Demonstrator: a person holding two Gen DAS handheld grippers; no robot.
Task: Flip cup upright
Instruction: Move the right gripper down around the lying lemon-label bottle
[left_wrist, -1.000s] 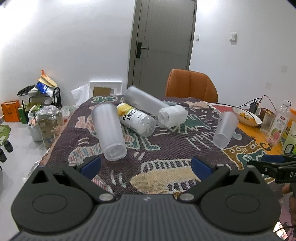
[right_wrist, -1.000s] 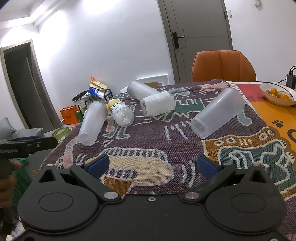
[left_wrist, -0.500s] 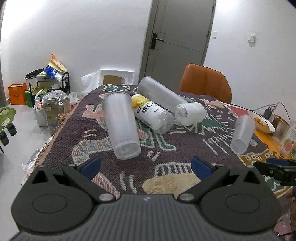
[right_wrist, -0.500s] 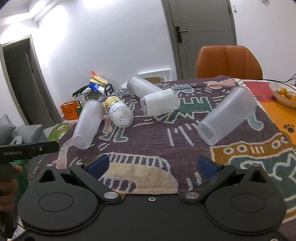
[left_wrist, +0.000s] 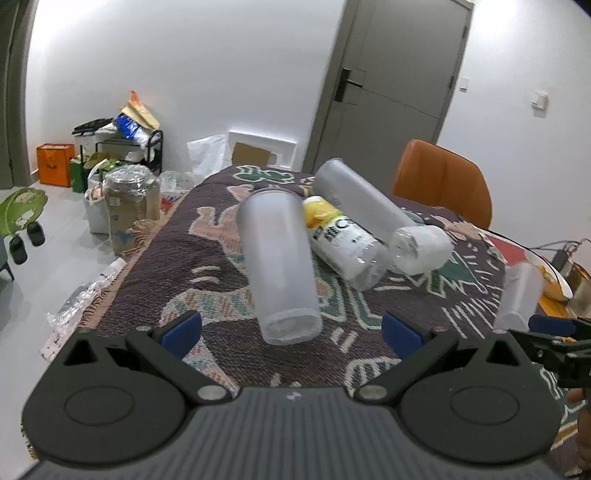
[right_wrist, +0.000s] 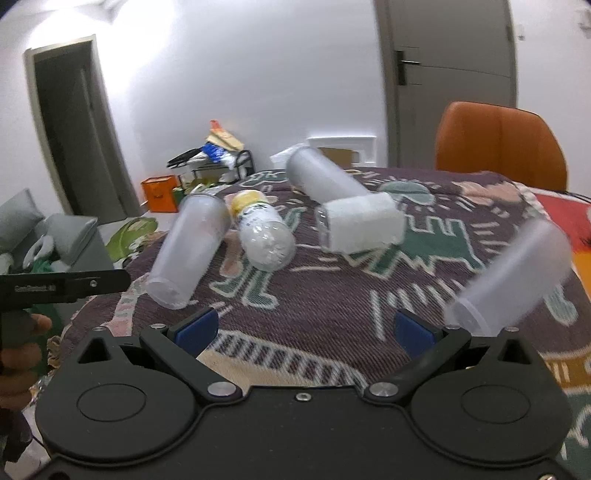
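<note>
Left wrist view: the left gripper (left_wrist: 291, 328) has come closer to the frosted cup (left_wrist: 277, 265) over the past second, so the cup now fills more of the picture and sits almost between the two blue-padded fingers (left_wrist: 181, 328). Both fingers stand wide apart and hold nothing. That approach suggests a grasp is about to begin; the flip itself is not yet started.

The cup is tall, cloudy and see-through. It lies on its side on the patterned cloth (left_wrist: 207, 258) covering the worktop, narrow base toward the camera and wide mouth pointing away. Just right of the cup, touching or nearly so, lies a yellow-capped bottle (left_wrist: 341, 245). Past the bottle lie a longer frosted tumbler (left_wrist: 360, 201) and a white-wrapped container (left_wrist: 421, 249).

Right wrist view: the right gripper (right_wrist: 303, 330) is also fully open and empty. A second frosted cup (right_wrist: 513, 275) lies on its side well right of the first cup, close to the gripper's right finger and blurred.
</note>
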